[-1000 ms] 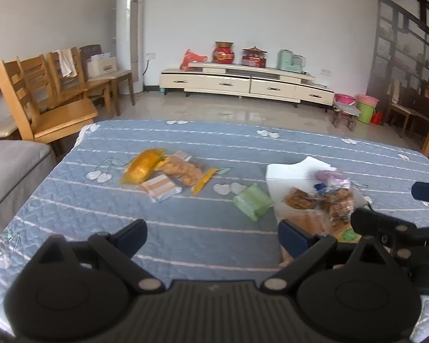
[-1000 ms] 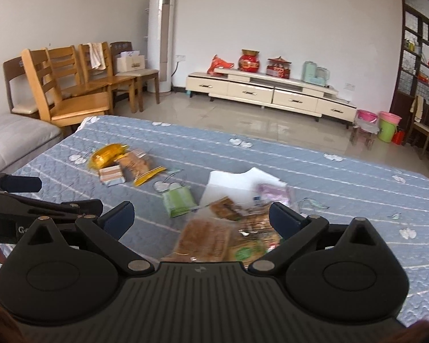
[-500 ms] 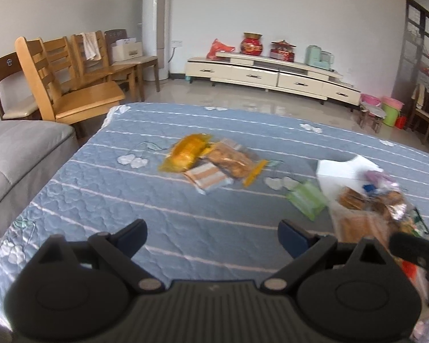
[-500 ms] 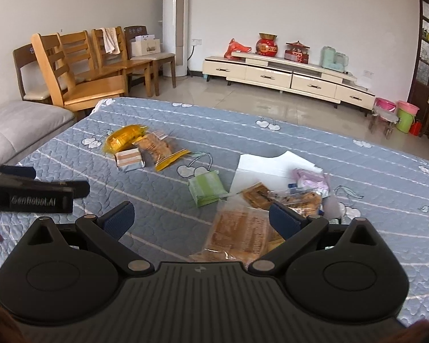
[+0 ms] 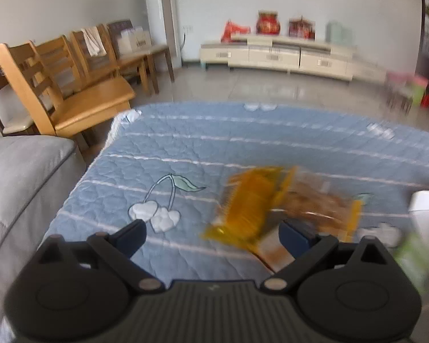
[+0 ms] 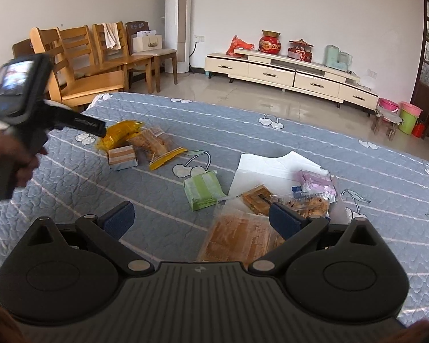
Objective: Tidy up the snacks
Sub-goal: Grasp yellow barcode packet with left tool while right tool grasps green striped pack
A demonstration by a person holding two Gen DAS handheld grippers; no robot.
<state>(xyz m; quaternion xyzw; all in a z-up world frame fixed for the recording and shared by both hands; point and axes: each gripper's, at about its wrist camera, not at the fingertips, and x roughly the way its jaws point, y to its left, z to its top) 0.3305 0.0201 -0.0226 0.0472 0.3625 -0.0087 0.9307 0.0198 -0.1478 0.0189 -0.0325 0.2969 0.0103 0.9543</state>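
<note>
1. Blue quilted cloth with a cherry print covers the table (image 6: pixel 271 131); wooden chairs (image 6: pixel 80 57) and a low cabinet (image 6: pixel 294 71) stand beyond it.
2. Just ahead of the right hand-held gripper (image 6: pixel 201 214), whose jaws stand wide and empty, a white bag (image 6: pixel 266 163) holds several snacks, so sorting looks partly done.
3. Left of that gripper lies a green packet (image 6: pixel 204 190), loose.
4. Beyond it, the left hand-held gripper (image 5: pixel 211 235), also wide and empty, closes on a yellow packet (image 5: pixel 251 208), a biscuit bag (image 6: pixel 151 144) and a striped packet (image 6: pixel 122 157), all yet to be gathered.
</note>
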